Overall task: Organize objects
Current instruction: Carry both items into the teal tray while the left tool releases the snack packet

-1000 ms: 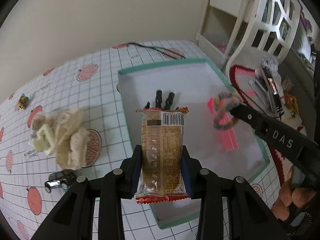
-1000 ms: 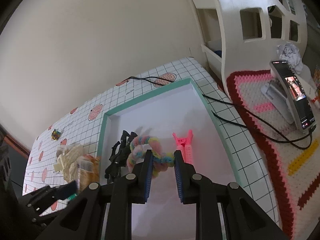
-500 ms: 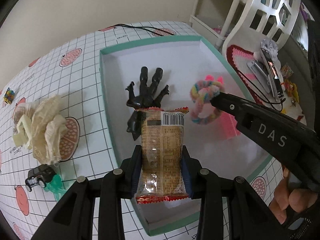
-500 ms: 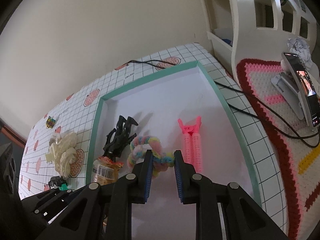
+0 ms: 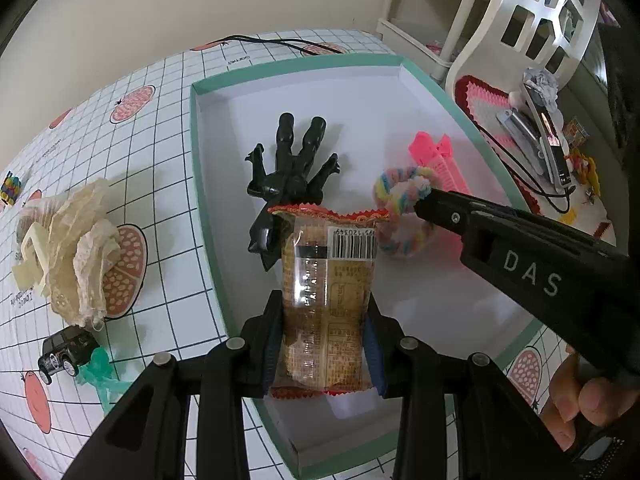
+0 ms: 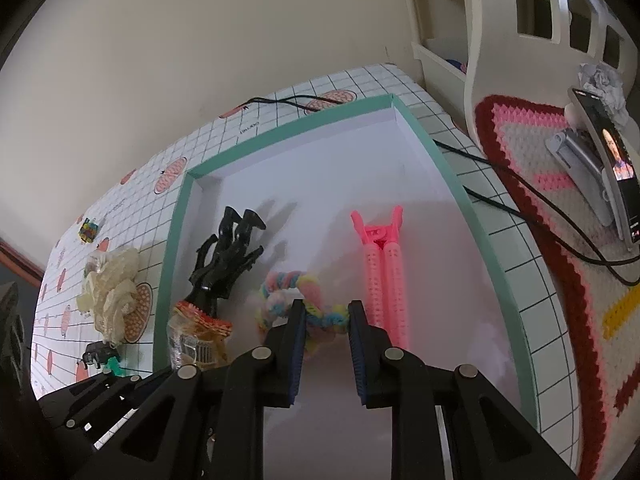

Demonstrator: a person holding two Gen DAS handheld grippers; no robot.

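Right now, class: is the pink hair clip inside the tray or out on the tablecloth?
Inside. The pink hair clip lies flat on the white floor within the tray and its green rim.

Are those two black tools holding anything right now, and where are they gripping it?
Left tool pinches the snack packet by its lower sides. Right tool pinches the pastel fuzzy ring at its near edge.

Grid tbl [image 5: 160, 92]; tray [image 5: 194, 128], lace clip [image 5: 72, 240], toy car [image 5: 66, 354].
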